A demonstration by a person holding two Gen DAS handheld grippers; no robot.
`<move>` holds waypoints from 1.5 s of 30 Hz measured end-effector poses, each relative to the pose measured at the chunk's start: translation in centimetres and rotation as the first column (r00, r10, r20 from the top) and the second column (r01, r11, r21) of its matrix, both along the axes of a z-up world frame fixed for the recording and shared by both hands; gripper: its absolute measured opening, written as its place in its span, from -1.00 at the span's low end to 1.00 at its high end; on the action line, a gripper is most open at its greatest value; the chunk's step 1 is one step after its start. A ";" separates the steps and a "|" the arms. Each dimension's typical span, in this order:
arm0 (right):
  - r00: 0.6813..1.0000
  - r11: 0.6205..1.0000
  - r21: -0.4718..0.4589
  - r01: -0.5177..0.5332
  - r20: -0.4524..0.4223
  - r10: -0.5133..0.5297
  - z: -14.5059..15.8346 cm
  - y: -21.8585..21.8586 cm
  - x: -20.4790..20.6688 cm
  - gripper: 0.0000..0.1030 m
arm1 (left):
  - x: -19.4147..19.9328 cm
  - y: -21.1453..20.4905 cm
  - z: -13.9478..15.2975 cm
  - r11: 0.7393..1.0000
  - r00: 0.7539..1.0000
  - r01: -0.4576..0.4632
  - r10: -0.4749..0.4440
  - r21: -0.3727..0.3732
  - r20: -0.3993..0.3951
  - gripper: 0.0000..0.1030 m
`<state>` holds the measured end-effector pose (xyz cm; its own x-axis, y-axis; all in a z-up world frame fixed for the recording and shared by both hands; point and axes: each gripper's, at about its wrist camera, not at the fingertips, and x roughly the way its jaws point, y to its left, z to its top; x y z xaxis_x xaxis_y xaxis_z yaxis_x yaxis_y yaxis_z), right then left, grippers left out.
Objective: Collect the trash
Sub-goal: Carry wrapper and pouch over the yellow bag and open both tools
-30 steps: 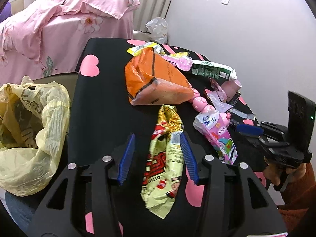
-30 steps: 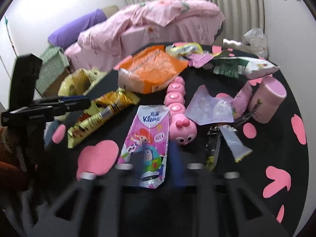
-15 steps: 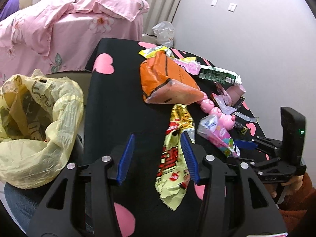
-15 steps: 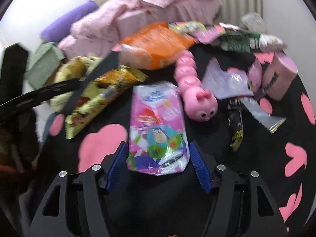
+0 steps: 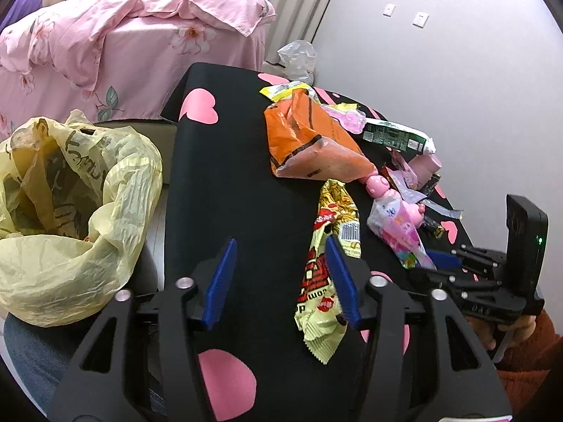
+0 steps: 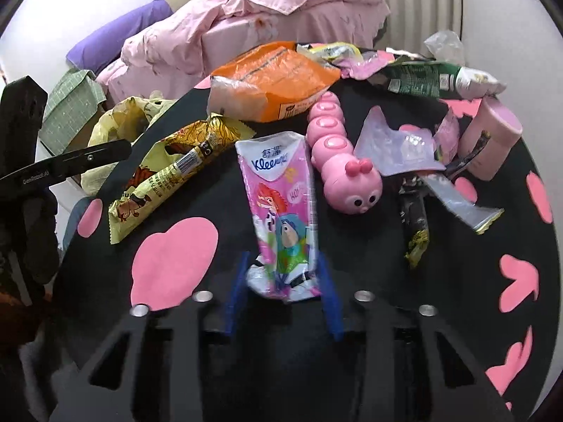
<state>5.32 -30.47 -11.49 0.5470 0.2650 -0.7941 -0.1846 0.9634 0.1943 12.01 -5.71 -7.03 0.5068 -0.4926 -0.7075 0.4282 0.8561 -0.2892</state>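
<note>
My right gripper (image 6: 283, 281) has just been closing and its blue pads now press the near end of the pink Kleenex tissue pack (image 6: 281, 207), which lies at the middle of the black tablecloth with pink hearts (image 6: 475, 316); my left gripper (image 5: 281, 274) has just been opening, jaws wide and empty, its right pad over the yellow crinkled snack wrapper (image 5: 329, 267); the yellow plastic trash bag (image 5: 70, 211) stands open beyond the cloth's left edge.

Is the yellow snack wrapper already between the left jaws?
No, the yellow snack wrapper lies beside the right-hand jaw of the left gripper, outside the gap.
</note>
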 end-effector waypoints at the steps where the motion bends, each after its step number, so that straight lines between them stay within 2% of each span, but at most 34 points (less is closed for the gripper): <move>1: 1.000 1.000 -0.019 -0.007 0.016 0.007 0.4 0.1 -0.2 -0.40 | -0.2 0.0 0.0 1.000 1.000 0.011 -0.010 -0.004 0.001 0.04; 3: 0.999 0.999 -0.035 -0.013 0.029 0.014 0.8 0.2 -0.4 -0.50 | -0.5 -0.1 -0.3 0.999 0.999 0.045 -0.045 -0.014 -0.021 0.14; 7: 0.997 0.998 -0.059 0.011 0.079 -0.006 2.0 -0.2 -0.7 -0.50 | -1.2 -0.8 -0.9 0.995 0.994 0.096 -0.096 -0.005 -0.052 0.28; 12: 0.994 0.997 -0.058 0.056 0.102 -0.049 2.5 -1.3 -0.6 -0.50 | -2.2 -2.6 -1.4 0.984 0.983 0.176 -0.173 0.043 -0.064 0.32; 15: 0.992 0.996 -0.056 0.066 0.107 -0.060 2.6 -1.6 -0.7 -0.50 | -2.5 -3.1 -1.5 0.983 0.986 0.163 -0.160 0.084 -0.049 0.32; 20: 0.990 0.995 -0.060 0.080 0.122 -0.072 2.5 -1.8 -0.9 -0.50 | -1.8 -2.8 -2.1 0.988 0.994 0.092 -0.084 0.126 -0.065 0.03; 22: 0.989 0.995 -0.054 0.081 0.130 -0.073 2.6 -1.8 -1.0 -0.50 | -1.9 -2.9 -2.0 0.985 0.995 0.085 -0.076 0.147 -0.062 -0.22; 27: 0.985 0.995 -0.049 0.089 0.154 -0.081 3.1 -1.9 -1.2 -0.50 | -2.6 -2.6 -1.5 0.988 0.995 0.088 -0.082 0.127 -0.051 -0.27; 34: 0.975 0.995 -0.056 0.084 0.210 -0.071 4.4 -1.7 -1.7 -0.50 | -3.7 -2.1 1.3 0.993 0.995 0.070 -0.076 0.099 0.058 -0.28; 39: 0.959 0.996 -0.060 0.065 0.279 -0.046 6.8 -1.2 -1.2 -0.50 | -3.4 -0.4 4.3 0.997 0.988 0.001 -0.013 0.082 0.153 -0.27; 43: 0.927 0.999 -0.021 0.025 0.376 -0.015 10.4 -0.4 0.2 -0.50 | -2.1 3.1 6.9 0.990 0.971 -0.134 0.121 0.050 0.208 -0.26; 45: 0.915 1.000 -0.016 0.006 0.403 0.001 11.7 0.4 1.3 -0.50 | -1.4 5.4 7.7 0.974 0.952 -0.226 0.214 0.033 0.218 -0.26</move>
<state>6.62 -30.07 0.19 0.8223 0.2521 -0.5102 -0.2417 0.9664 0.0880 10.61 -0.28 0.64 0.7392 -0.3142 -0.5957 0.2737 0.9483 -0.1605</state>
